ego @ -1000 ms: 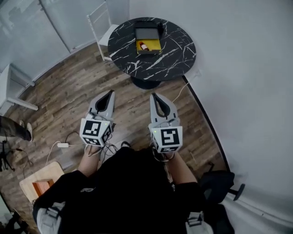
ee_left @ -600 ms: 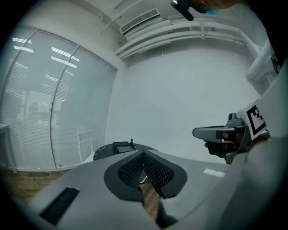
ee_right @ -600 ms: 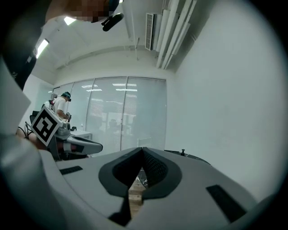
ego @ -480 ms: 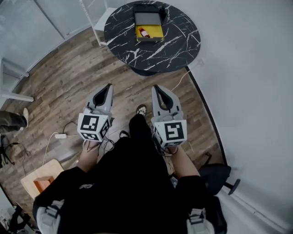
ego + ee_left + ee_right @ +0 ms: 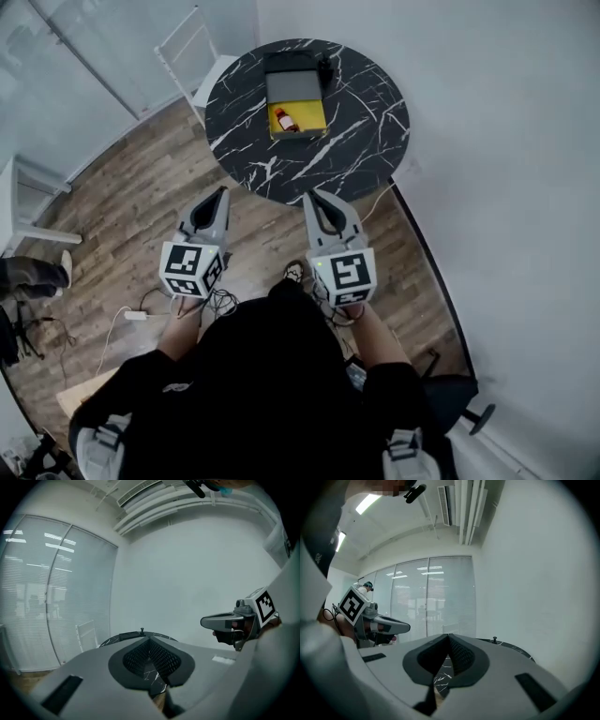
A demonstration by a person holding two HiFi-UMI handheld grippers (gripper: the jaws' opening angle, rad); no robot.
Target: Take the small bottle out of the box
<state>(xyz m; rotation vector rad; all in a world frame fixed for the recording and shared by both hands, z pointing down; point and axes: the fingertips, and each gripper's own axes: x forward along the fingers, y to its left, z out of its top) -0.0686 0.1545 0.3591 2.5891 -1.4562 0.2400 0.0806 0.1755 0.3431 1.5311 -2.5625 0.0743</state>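
The left hand-held gripper and the right hand-held gripper have smooth pale grey shells that taper to a point. Their inner pads are black with a fine mesh texture. At the rear of each sits a marker cube, white with black square patterns. A small green light glows just ahead of the right one's cube. Dark cables loop behind the left cube. The person wears a black top whose sleeves stop short of the wrists, and grey shoulder straps.

The small bottle looks too tiny for detail.
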